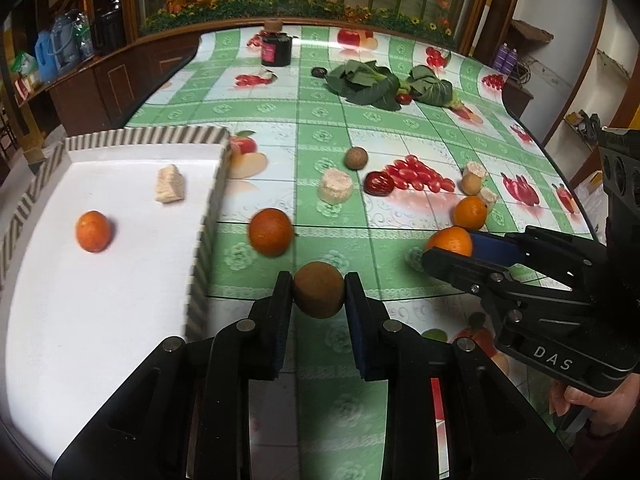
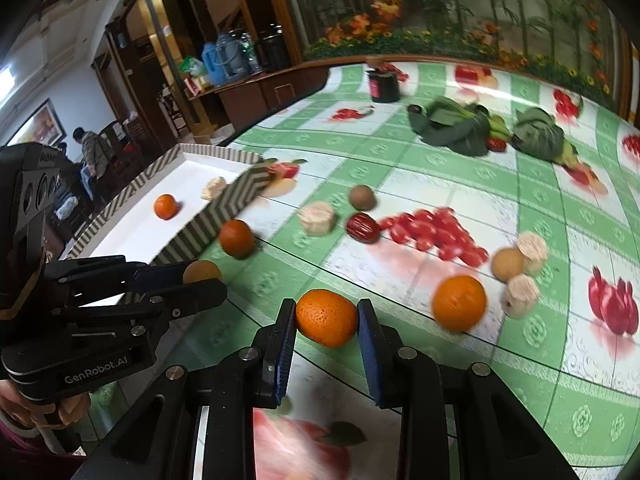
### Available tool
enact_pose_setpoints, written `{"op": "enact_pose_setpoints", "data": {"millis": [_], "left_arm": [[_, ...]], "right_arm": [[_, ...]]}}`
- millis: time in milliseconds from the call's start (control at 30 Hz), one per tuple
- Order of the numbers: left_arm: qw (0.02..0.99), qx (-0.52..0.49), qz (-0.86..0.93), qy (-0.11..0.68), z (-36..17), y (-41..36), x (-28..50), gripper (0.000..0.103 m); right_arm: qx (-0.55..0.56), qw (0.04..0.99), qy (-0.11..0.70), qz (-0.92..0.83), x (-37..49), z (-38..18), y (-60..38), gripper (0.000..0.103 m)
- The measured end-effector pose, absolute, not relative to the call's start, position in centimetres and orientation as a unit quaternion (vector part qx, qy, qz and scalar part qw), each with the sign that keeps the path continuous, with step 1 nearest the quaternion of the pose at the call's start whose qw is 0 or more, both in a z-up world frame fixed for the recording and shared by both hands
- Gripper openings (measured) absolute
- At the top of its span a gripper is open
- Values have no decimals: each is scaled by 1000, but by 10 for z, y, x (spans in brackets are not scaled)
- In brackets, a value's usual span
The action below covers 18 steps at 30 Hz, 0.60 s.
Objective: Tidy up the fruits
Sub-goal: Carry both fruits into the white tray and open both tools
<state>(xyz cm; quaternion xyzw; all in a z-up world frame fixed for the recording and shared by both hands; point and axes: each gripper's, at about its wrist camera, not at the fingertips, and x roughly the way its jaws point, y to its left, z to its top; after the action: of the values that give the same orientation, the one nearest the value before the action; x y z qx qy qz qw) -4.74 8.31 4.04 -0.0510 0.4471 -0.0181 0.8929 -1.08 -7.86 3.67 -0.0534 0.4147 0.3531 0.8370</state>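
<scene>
Left tool (image 1: pixel 319 295) clamped on a brown round fruit (image 1: pixel 319 295), pads pressing both sides, fruit clear of the tabletop (image 1: pixel 360 128) just off the tray's near right corner. Right tool (image 2: pixel 327 317) clamped on an orange (image 2: pixel 327 317), near the tabletop's front edge. In the left view the right tool comes in from the right, orange showing between its fingers.

Next out: a loose orange (image 1: pixel 271 231) touching or just beside the tray's right wall (blurred, can't tell which). Another orange (image 2: pixel 459 303) sits right of the right tool, also blurred.

White tray (image 1: pixel 208 208) with striped walls occupies the tabletop's left side. Inside: one orange (image 1: pixel 93 231) toward the left, one pale corn chunk (image 1: pixel 171 184) further back.

Mid tabletop: a corn chunk (image 1: pixel 335 186), a red date (image 1: pixel 378 183) beside it, a second brown round fruit (image 1: pixel 356 157) just behind them. To the right, a cluster: a tan round fruit (image 2: pixel 508 264) with two corn chunks (image 2: pixel 531 250) touching it (one behind, one in front).

Far side: two bunches of leafy greens (image 1: pixel 366 82) with a red date (image 1: pixel 403 98) between them, a small dark fruit (image 1: pixel 319 71) at the left bunch's edge. Dark jar (image 1: pixel 276 49) near the back edge.

A person's hand (image 1: pixel 588 400) holds the right tool's grip. People are visible in the far room (right view, left edge).
</scene>
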Motion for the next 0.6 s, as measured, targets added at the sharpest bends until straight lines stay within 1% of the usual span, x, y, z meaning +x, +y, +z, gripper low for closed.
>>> {"op": "enact_pose_setpoints", "data": {"millis": [300,600], "left_arm": [[900,-42,14,434,54,110,-61,25],[900,-61,60,428,66,169,-73,25]], "right_arm": [[-56,833,402,376,-15,49,-47,30],[-75,817,390,418,-24,62,0,29]]}}
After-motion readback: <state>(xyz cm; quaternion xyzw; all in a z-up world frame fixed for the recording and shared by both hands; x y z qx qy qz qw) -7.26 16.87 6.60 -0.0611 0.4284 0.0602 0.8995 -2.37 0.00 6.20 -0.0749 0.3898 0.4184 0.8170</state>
